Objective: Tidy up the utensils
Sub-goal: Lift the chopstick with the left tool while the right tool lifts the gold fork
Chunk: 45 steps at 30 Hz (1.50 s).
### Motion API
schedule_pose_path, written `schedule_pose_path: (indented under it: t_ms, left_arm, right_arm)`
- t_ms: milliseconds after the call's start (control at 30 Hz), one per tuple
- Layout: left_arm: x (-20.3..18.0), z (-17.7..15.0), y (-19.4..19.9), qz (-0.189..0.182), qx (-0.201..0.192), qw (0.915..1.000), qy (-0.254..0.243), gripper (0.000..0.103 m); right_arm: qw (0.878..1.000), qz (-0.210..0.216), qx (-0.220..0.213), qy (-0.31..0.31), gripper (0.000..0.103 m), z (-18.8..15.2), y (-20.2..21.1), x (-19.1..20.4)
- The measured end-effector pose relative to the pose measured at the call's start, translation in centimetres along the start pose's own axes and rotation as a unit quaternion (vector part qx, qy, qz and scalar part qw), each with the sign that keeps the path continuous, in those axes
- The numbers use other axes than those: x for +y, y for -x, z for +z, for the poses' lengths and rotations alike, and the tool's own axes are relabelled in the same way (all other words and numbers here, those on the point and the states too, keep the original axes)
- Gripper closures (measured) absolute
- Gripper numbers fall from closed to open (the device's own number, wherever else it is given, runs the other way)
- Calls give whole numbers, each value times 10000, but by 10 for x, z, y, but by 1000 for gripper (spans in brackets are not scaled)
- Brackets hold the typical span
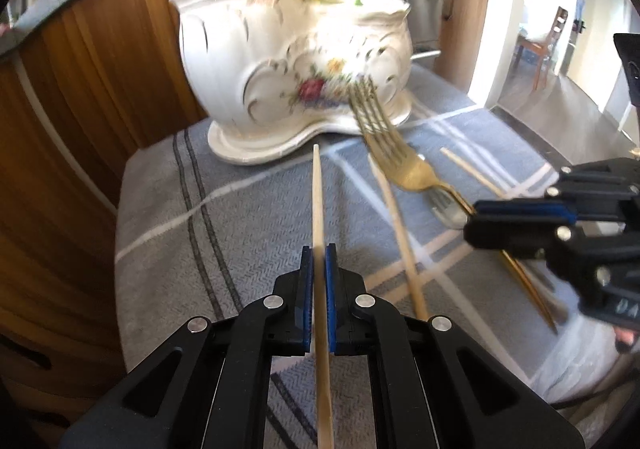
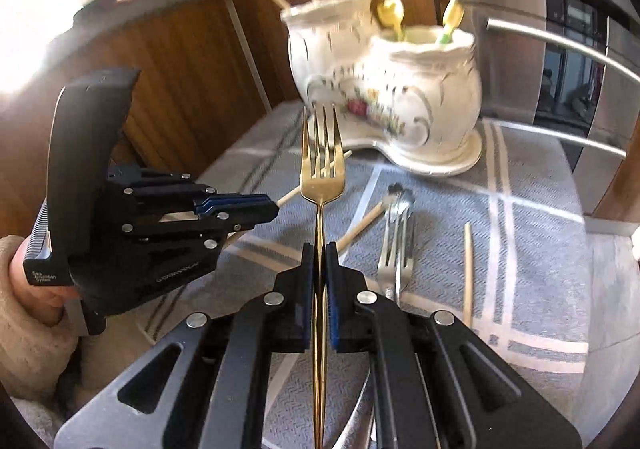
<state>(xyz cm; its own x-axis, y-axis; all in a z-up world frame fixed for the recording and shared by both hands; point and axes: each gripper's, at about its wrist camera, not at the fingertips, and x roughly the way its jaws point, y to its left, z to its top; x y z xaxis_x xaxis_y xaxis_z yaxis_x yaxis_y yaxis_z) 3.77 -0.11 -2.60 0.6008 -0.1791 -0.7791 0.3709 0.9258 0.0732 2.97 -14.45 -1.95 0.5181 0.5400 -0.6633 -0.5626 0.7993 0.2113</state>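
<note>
grey plaid cloth (image 1: 248,209) | wood cabinets (image 1: 100,61) | left jaws clamp chopstick (image 1: 318,209) | right jaws clamp gold fork (image 2: 322,169)

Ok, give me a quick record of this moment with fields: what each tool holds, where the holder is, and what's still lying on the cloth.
left tool: shut on a wooden chopstick
right tool: shut on the gold fork, prongs toward the holder
holder: white flowered ceramic, two sections, upright on the cloth
in holder: chopsticks in one section, yellow-topped picks in the other
still on cloth: silver fork, loose chopsticks
</note>
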Motion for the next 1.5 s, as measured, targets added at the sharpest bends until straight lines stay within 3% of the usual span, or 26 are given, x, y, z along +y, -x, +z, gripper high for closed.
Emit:
schedule_pose_path:
  t_ms: [333,633,733,867,1033,1167,1367,1500]
  left_arm:
    - [-13,6,34,-126,-889,9951,-422,97]
    - [-12,13,75,-117,-1974,9797,-331,97]
    - [-8,18,90,-166,-2404,9703,-226,97]
    - [-2,29,114,-336,-3058,9515,7,97]
    - [13,51,126,-512,-3564,9322,370,97]
    - [40,74,127,-650,-3968,9121,798,97]
    - [89,108,115,-934,-4248,8893,1409,97]
    - [112,127,95,-985,-4258,8845,1634,97]
  right_arm:
    - [9947,41,-1023,130,97,-1,51,-7]
    - [9820,-187,-1853,326,97,16,85,-7]
    - [9791,-243,-1979,388,97,28,93,-5]
    - [9792,-339,-1978,298,97,49,101,-9]
    - [9788,-321,-2018,126,97,69,110,-18]
    - [9756,-401,-2157,115,97,85,115,-23]
    - [9693,-377,-2429,26,97,117,120,-32]
    - [9650,-340,-2598,-83,97,137,115,-41]
